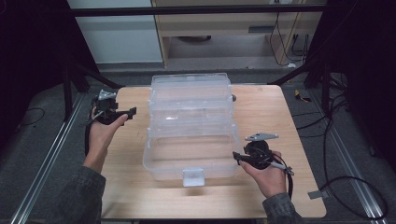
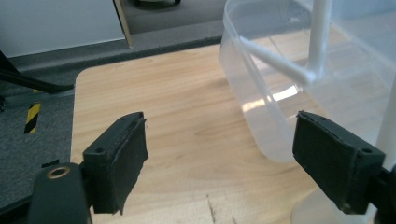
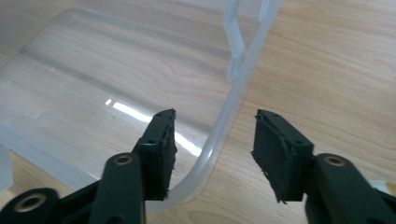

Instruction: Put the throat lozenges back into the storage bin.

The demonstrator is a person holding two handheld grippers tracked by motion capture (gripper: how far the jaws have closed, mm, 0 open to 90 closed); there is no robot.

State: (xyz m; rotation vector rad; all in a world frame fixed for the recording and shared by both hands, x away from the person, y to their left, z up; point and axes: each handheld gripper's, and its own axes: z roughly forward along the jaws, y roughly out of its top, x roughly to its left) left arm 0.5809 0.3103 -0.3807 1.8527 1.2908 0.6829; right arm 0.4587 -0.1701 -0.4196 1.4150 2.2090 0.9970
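A clear plastic tiered box (image 1: 191, 126) stands fanned open in the middle of the wooden table (image 1: 261, 112). To its left, my left gripper (image 1: 132, 112) is held level, pointing at the box's upper tiers. In the left gripper view its jaws (image 2: 219, 123) stand wide apart over bare wood, with a rounded box corner (image 2: 261, 93) just beyond the right pad. My right gripper (image 1: 236, 157) sits at the lower tray's right side. Its jaws (image 3: 215, 116) straddle the tray's rim (image 3: 233, 102), one pad inside and one outside, neither pressing on it.
A white latch (image 1: 193, 176) juts from the box's front wall near the table's front edge. Cables (image 1: 336, 140) lie on the floor to the right. Metal rails (image 1: 46, 158) run along the table's left side, and a cabinet (image 1: 224, 28) stands behind.
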